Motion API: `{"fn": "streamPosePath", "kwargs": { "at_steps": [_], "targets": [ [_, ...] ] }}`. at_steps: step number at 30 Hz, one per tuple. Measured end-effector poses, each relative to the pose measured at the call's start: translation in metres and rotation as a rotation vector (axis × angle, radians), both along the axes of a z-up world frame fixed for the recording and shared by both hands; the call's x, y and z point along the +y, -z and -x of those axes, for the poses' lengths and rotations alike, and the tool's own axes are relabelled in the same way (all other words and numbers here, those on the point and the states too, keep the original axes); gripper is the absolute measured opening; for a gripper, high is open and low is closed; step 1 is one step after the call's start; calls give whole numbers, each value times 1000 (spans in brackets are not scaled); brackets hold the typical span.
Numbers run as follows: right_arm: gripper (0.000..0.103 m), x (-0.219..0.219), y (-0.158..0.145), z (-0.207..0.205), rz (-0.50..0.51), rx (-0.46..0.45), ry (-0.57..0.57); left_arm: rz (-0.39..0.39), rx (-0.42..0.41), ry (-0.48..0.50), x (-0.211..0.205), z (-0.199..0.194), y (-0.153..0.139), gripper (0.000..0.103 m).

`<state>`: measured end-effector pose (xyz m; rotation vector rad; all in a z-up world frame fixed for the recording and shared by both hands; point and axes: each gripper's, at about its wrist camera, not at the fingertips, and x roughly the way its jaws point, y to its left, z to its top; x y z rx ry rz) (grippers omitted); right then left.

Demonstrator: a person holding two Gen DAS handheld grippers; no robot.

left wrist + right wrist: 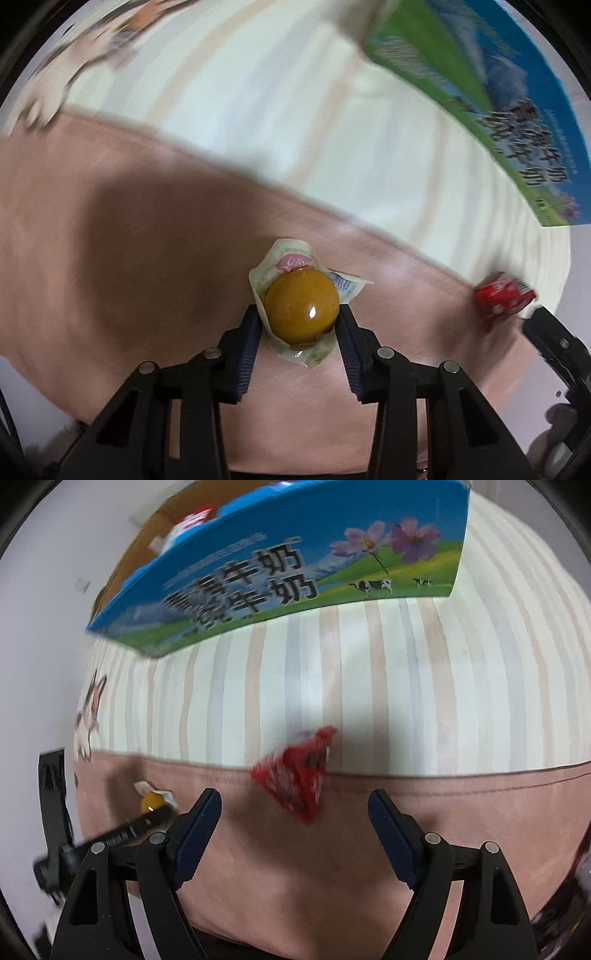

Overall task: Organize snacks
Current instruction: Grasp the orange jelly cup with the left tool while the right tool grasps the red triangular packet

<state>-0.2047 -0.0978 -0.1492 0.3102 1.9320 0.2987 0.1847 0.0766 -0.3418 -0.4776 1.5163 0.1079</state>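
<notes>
My left gripper (301,317) points down at the pink cloth and is shut on a jelly cup (301,310): an orange-yellow dome in a crinkled clear wrapper, with a blue pad pressed on each side. The right wrist view shows the same jelly cup (151,801) small at the lower left. My right gripper (294,794) is open, its jaws standing wide. A red snack packet (295,775) is blurred just past its fingertips, and no pad touches it. In the left wrist view the red packet (502,297) is at the far right.
A blue and green milk carton box (295,565) with cows and flowers stands at the back on a striped cloth (369,683). The same box (498,92) fills the upper right of the left wrist view. A pink cloth band (332,867) runs along the near edge.
</notes>
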Motion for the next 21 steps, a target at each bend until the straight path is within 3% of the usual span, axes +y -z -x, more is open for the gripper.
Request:
{"fn": "streamPosePath", "kwargs": {
  "at_steps": [3,4,5,8,11,14,17,21],
  "targets": [
    [84,4,24,-4,-18,67,77,-4,-13,32,-13,-10,3,39],
    [79,5,30,-3,-14,76,82,-1,-4,38,-15,-12,5,39],
    [66,9,35,-2,-10,75,76,9,4,42,-15,-13,7,40],
    [48,17,40,2,46,33,-3,55,13,28,-4,-16,15,44],
    [46,26,35,8,56,-9,-85,95,28,19,3,-21,22,51],
    [45,27,29,17,38,-11,-110,67,37,52,3,-21,25,52],
    [45,24,26,22,22,-10,-101,23,20,51,-8,-23,21,42],
    [45,20,21,24,5,-12,-84,-2,-9,54,-27,-19,9,39]
  ]
}}
